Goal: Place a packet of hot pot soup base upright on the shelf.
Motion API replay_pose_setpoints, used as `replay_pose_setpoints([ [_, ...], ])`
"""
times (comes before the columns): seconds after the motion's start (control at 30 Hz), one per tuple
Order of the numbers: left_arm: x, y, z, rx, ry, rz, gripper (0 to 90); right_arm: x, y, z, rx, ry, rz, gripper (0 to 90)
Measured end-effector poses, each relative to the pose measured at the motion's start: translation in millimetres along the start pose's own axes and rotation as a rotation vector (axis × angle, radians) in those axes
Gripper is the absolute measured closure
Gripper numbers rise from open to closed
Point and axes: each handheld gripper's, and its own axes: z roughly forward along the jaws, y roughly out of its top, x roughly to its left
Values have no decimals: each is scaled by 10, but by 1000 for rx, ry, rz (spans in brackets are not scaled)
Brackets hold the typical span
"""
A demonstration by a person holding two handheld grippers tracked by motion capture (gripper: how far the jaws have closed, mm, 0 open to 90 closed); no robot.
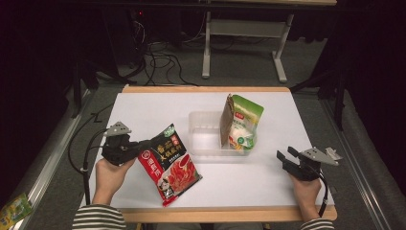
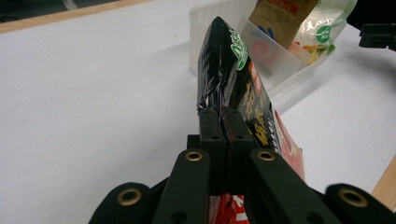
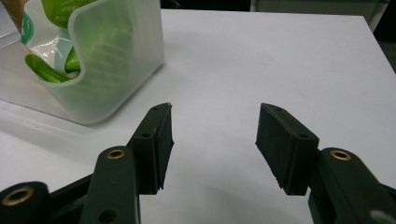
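Packets on the tabletop (image 1: 143, 108), counted: three. One red-and-black packet (image 1: 168, 163) is pinched at its edge by the left tongs (image 1: 139, 146); the jaws are clamped tight on the foil, as the left gripper view shows, with the packet (image 2: 236, 79) rising straight ahead of them. In the high view the packet hangs tilted from those tongs, its lower corner near the front edge of the tabletop; whether that corner touches the surface cannot be told.

Containers: one, a clear plastic bin (image 1: 203, 139), beyond the left tongs and to their right, and beyond and to the left of the right tongs (image 1: 286, 155). Contents: two packets, both upright in the end of the bin nearer the right tongs. One is a brown packet (image 1: 226, 120), on the side toward the left tongs; the other is a green-and-white packet (image 1: 245, 125), just beside it, leaning against the bin's wall. The end of the bin nearer the left tongs holds nothing.

Right tongs: jaws wide apart, nothing between them, low over bare tabletop near its right front corner. In the right gripper view the bin (image 3: 116, 70) stands ahead and to the left of the jaws, apart from them, green packet (image 3: 60, 65) showing through the wall.

Grippers: two, one in each hand (image 1: 111, 175).
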Motion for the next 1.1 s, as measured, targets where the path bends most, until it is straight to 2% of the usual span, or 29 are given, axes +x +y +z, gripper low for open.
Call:
replay_pose_setpoints([
  [0.33,-136,159,-67,-3,9,36,899,-6,0,0,-1,2,6,461],
  [0.73,-246,343,-257,-62,6,60,900,-8,0,1,-2,2,6,459],
  [0.9,-293,421,-313,-73,1,79,900,-5,2,5,9,1,13,458],
  [1.1,-367,560,-339,-81,13,94,900,3,6,18,23,-1,12,457],
])
